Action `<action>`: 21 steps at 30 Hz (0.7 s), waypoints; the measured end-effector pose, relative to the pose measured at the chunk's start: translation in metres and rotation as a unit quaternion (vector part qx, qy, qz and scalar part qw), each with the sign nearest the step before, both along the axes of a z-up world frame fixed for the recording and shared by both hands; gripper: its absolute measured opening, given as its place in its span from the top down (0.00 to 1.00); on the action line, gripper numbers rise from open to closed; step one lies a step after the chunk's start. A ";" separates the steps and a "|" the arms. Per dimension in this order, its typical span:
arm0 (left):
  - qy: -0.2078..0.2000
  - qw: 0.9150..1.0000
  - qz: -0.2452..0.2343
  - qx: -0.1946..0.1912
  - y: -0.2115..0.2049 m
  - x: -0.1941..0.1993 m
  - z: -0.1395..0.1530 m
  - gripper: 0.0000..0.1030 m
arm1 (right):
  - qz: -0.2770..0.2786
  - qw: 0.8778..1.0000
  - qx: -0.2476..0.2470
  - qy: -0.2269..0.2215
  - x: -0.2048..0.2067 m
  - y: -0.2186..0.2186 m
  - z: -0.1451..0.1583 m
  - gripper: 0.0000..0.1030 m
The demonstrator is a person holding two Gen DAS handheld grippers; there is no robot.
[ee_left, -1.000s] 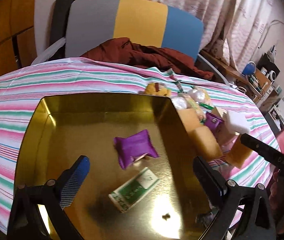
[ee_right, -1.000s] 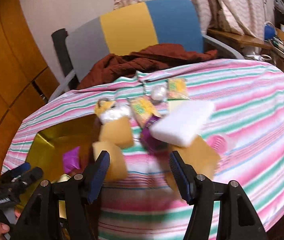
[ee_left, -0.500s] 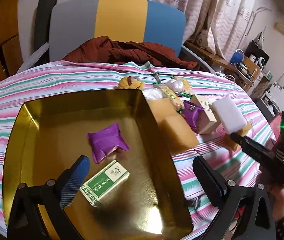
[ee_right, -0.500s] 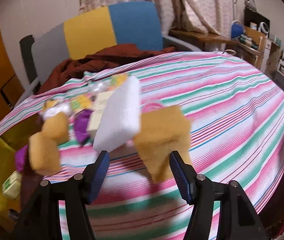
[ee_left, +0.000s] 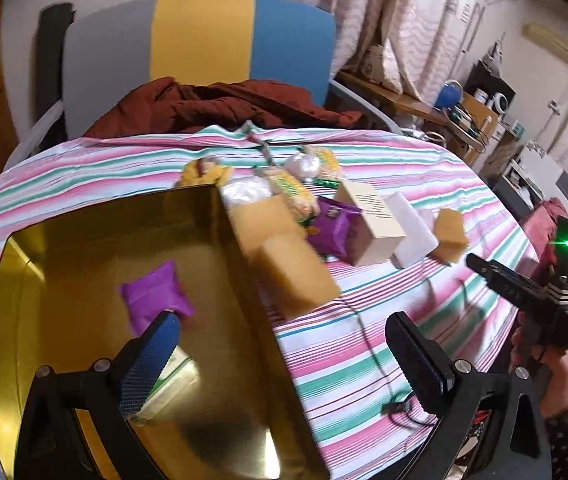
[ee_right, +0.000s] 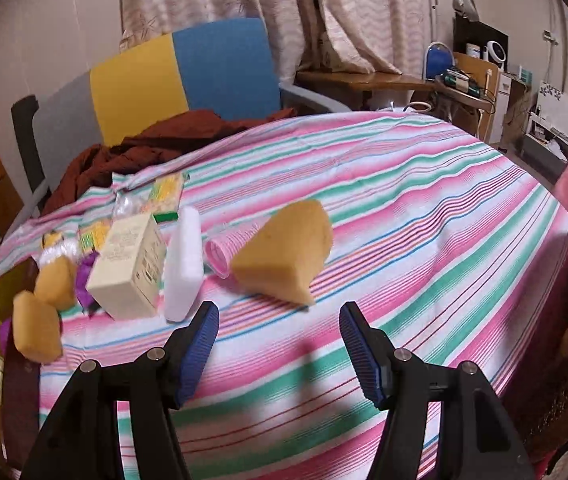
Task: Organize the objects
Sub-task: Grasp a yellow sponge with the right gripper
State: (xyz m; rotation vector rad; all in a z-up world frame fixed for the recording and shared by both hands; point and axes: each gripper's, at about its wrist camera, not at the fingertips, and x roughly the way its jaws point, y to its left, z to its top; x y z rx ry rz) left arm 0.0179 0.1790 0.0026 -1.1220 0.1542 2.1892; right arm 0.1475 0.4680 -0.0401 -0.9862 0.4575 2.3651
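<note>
Right gripper (ee_right: pixel 280 344) moved toward yellow sponge (ee_right: pixel 284 252), jaws wide, empty

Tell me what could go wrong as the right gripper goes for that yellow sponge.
The sponge lies close to the pink roll and white block, so the open right gripper could knock them. Soft foam may squash and slip. A cable crosses the cloth near the tray and might snag.
</note>
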 end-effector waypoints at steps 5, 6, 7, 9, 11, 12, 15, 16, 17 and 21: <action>0.003 1.000 -0.024 -0.007 0.024 0.004 0.002 0.00 | -0.001 1.000 -0.025 0.013 -0.009 0.008 -0.008 0.38; 0.003 1.000 -0.028 -0.008 0.029 0.005 0.002 0.00 | -0.004 0.999 -0.032 0.019 -0.011 0.013 -0.009 0.38; 0.003 0.999 -0.031 -0.009 0.033 0.005 0.003 0.00 | -0.010 0.999 -0.044 0.026 -0.014 0.018 -0.010 0.38; 0.003 0.999 -0.037 -0.010 0.041 0.006 0.003 0.00 | -0.028 0.996 -0.077 0.040 -0.023 0.036 -0.015 0.38; 0.004 0.999 -0.045 -0.012 0.049 0.009 0.004 0.00 | -0.043 0.991 -0.116 0.052 -0.032 0.054 -0.022 0.38; 0.005 0.999 -0.049 -0.014 0.052 0.010 0.004 0.00 | -0.047 0.989 -0.129 0.056 -0.035 0.060 -0.025 0.38; 0.009 0.998 -0.061 -0.023 0.062 0.013 0.002 0.00 | -0.056 0.980 -0.177 0.069 -0.042 0.075 -0.038 0.38; 0.009 0.998 -0.065 -0.026 0.066 0.014 0.001 0.00 | -0.057 0.977 -0.190 0.075 -0.041 0.078 -0.042 0.38; 0.009 0.997 -0.068 -0.029 0.069 0.014 0.000 0.00 | -0.055 0.975 -0.200 0.084 -0.039 0.080 -0.044 0.38; 0.006 0.997 -0.075 -0.030 0.080 0.012 -0.001 0.00 | -0.043 0.976 -0.192 0.095 -0.029 0.079 -0.042 0.51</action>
